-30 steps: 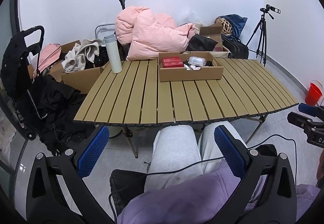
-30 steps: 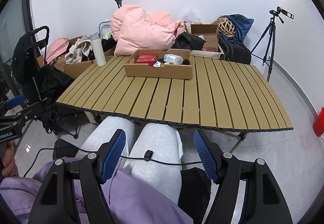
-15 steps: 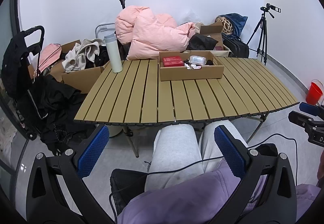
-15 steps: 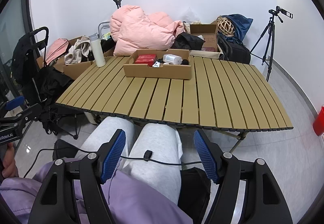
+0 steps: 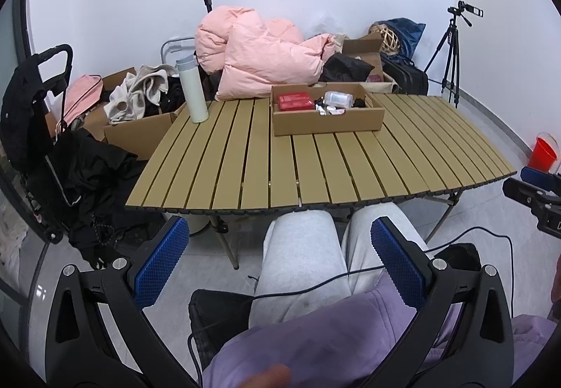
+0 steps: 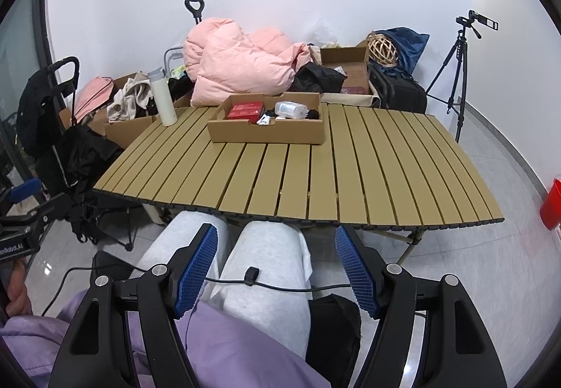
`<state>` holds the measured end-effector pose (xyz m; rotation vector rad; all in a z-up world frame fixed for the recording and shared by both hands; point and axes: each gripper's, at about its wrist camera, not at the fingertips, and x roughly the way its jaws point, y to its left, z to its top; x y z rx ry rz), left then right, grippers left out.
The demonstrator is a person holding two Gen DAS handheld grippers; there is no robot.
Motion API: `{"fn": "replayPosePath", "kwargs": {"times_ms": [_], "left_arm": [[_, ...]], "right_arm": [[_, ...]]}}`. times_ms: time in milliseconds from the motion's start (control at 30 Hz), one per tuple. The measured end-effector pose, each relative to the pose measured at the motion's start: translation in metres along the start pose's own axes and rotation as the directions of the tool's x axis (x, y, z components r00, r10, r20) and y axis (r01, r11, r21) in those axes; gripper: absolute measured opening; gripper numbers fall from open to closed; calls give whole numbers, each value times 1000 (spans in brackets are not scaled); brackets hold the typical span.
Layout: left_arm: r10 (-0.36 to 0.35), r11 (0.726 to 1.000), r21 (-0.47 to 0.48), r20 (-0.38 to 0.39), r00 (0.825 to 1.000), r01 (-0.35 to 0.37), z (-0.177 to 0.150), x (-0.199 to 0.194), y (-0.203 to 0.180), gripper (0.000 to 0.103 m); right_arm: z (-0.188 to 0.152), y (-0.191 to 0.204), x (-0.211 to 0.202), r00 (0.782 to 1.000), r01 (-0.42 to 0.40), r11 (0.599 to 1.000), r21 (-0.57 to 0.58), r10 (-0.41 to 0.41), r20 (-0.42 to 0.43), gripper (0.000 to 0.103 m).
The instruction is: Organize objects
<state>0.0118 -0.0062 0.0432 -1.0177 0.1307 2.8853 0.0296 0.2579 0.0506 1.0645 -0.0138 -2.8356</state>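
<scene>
Tan slatted table (image 5: 315, 156), near edge bare. At the far middle, a shallow cardboard tray (image 5: 328, 121) holding a red box (image 5: 293, 101), a clear container (image 5: 338, 98) and small bits. At the far left corner, an upright white bottle (image 5: 192, 89).

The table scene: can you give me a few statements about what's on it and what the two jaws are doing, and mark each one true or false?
1. A white bottle stands upright on the slatted table. True.
2. The red box lies on the bare slats, outside the cardboard tray. False: it lies inside the cardboard tray.
3. The right gripper holds the bottle. False: its jaws stand open and empty, short of the table, above the person's lap.
4. The left gripper is open with nothing between its jaws. True.
5. A pink quilt is piled behind the table. True.
</scene>
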Motion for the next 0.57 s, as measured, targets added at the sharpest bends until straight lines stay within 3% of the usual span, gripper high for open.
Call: {"fn": "replayPosePath", "kwargs": {"times_ms": [567], "left_arm": [[2, 1000, 5, -22, 1000, -2, -3, 6, 6, 103]], "right_arm": [[-3, 1, 6, 1000, -7, 1000, 3, 7, -16, 74]]}}
